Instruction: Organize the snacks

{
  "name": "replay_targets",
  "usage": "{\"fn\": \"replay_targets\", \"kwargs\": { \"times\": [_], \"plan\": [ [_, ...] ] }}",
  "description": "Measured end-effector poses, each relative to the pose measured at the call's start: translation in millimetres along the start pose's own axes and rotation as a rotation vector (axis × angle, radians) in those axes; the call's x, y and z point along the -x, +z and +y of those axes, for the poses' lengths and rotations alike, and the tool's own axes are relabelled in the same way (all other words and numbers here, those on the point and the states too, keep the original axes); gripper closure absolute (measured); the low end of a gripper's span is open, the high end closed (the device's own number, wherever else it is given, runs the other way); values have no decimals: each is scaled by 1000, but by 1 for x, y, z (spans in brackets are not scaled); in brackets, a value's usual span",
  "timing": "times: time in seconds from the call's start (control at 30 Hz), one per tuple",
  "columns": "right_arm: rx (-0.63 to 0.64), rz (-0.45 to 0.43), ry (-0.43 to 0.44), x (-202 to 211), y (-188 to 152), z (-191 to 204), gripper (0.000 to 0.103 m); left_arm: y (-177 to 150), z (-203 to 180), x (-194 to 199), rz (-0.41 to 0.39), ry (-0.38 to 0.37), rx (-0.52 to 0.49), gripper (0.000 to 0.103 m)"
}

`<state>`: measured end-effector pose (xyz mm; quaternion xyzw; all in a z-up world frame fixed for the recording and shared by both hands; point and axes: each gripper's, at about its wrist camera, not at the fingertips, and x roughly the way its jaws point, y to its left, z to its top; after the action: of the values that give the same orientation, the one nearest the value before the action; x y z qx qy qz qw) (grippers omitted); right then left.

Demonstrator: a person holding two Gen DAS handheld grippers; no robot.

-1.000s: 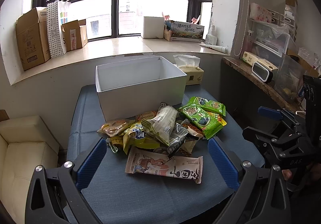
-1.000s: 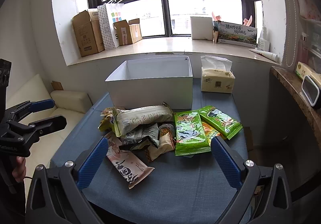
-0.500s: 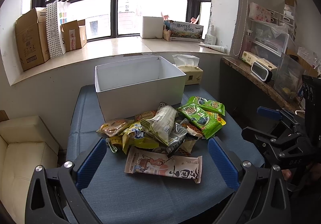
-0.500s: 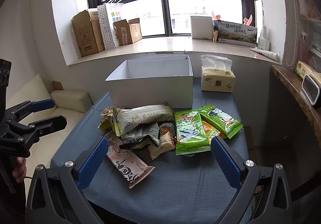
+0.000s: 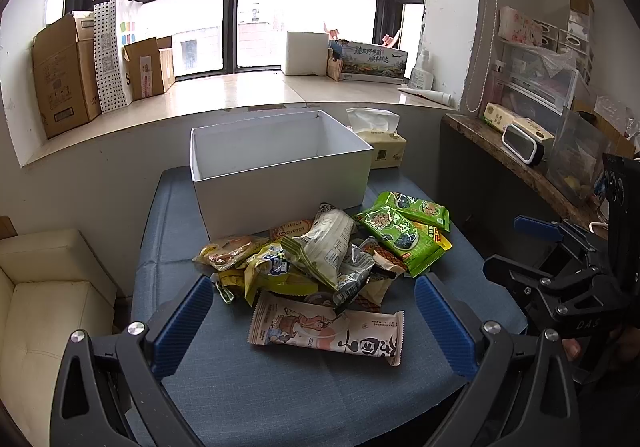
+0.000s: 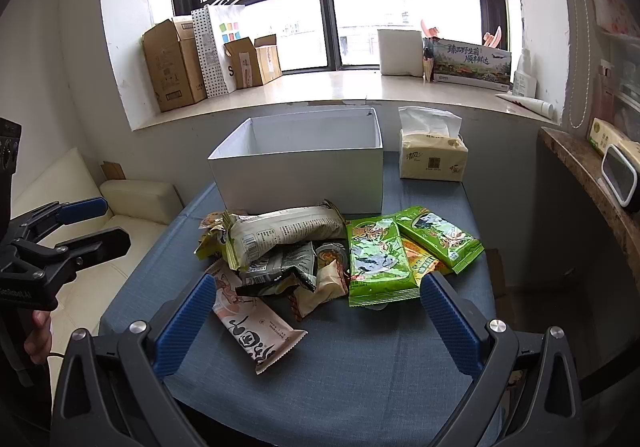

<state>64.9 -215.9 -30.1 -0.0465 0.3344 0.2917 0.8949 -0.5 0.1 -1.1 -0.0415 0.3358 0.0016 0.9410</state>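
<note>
Currently left gripper (image 5: pixel 312 321) jaws wide open, holding nothing, hovering over the pink wrapper (image 5: pixel 326 327) at 6 o'clock of the snack pile (image 5: pixel 320 251). White box (image 5: pixel 280 171) empty at pile's 12, touching it. Green packs (image 6: pixel 378 261) at 3. Right gripper (image 6: pixel 316 321) also spread open, holding nothing, above blue table (image 6: pixel 360 375).
</note>
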Motion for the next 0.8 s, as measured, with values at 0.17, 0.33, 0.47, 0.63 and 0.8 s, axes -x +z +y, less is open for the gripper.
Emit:
{"fn": "replay_targets", "kwargs": {
  "times": [0.17, 0.33, 0.47, 0.63, 0.8],
  "plan": [
    [-3, 1, -1, 0, 0, -1, 0, 0, -1, 0, 0, 0, -2, 0],
    [-4, 5, -3, -1, 0, -1, 0, 0, 0, 0, 2, 2, -2, 0],
    [-5, 5, -2, -2, 0, -2, 0, 0, 0, 0, 1, 3, -3, 0],
    [-7, 6, -2, -3, 0, -2, 0, 0, 0, 0, 2, 3, -3, 0],
    [-25, 19, -9, -8, -2, -8, 0, 0, 0, 0, 2, 4, -3, 0]
  ]
}}
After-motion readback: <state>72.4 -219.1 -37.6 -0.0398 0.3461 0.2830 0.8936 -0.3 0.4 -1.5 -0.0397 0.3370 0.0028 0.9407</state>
